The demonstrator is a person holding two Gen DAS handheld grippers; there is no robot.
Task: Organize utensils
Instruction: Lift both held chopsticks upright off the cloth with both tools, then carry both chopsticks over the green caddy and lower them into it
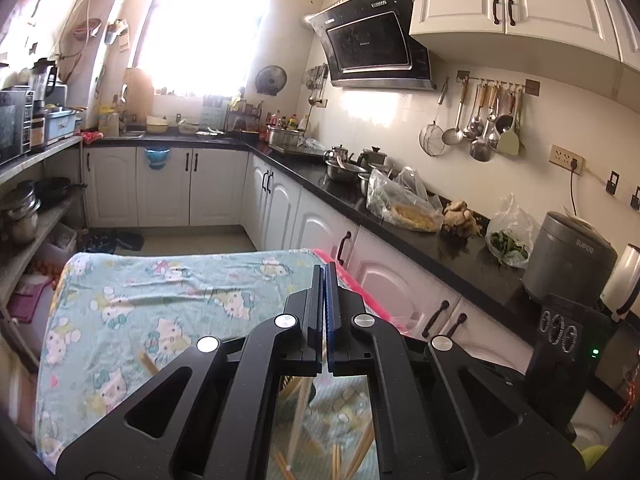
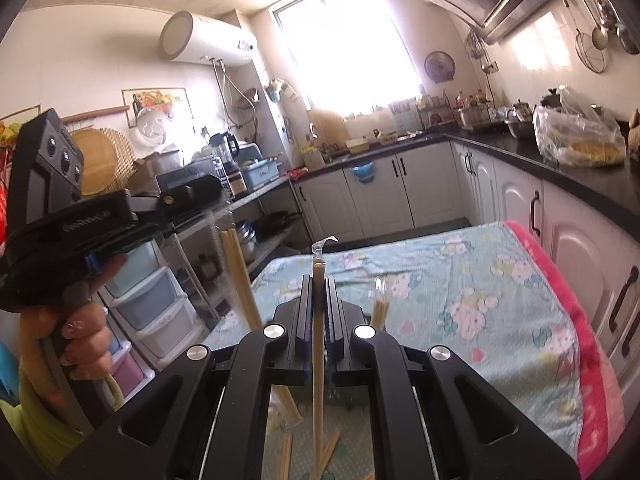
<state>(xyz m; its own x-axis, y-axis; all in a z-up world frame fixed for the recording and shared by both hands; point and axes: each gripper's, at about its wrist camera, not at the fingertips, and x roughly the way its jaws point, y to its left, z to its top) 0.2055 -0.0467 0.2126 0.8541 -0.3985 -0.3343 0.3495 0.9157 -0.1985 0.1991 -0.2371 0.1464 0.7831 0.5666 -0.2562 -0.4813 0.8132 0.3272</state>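
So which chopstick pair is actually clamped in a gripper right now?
The wrapped chopsticks standing upright between the right gripper fingers. The others lie loose on the cloth below, ungripped.

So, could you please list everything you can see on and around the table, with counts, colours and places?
Chopsticks: one wrapped pair clamped in the right gripper, several more loose on the cloth below; tan.
Tablecloth: one, pale green with cartoon cats, covering the table.
Pink towel: one, along the table's right edge.
Rice cooker: one, grey, on the black counter.
Hanging ladles: several, metal, on the wall rail.
Left gripper: black, jaws closed, above the table.
Right gripper: black, closed on the chopsticks.
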